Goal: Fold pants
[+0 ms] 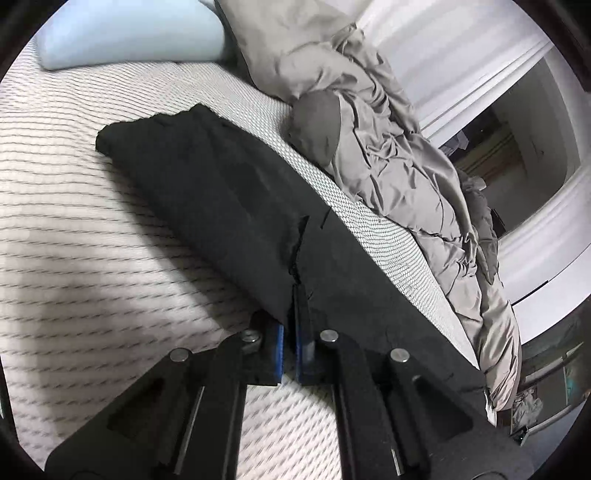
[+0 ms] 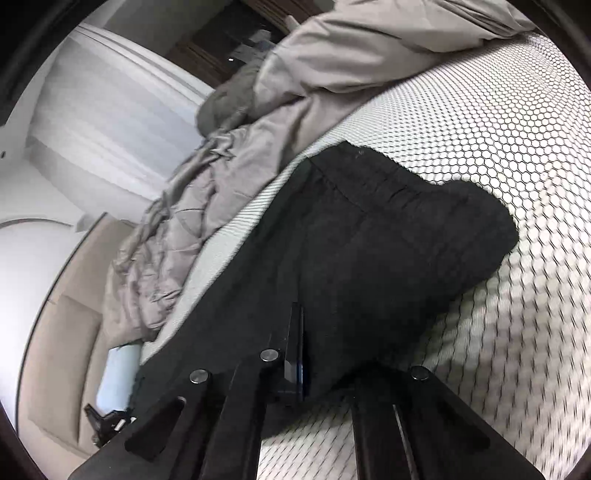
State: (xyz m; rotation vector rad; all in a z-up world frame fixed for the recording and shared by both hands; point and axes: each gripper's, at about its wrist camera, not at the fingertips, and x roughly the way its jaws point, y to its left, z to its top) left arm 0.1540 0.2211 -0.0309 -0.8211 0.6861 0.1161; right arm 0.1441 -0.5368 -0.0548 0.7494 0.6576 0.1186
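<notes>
A white mattress with a dark honeycomb pattern (image 1: 92,240) carries a crumpled grey quilted duvet (image 1: 388,147) along one side (a pale blue pillow (image 1: 129,33) lies beyond). The black fabric pants (image 1: 221,206) stretch lengthwise across it. The left gripper (image 1: 293,295) pinches the pants' near edge; the right gripper (image 2: 306,317) likewise clamps black cloth.

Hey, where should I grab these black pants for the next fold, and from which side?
Probably the leg end nearest the cameras, approached low from the near bed edge. The black pants lie flat and lengthwise on the mattress cover, waistband far. The left hand-held gripper is already pinching that near edge there.
</notes>
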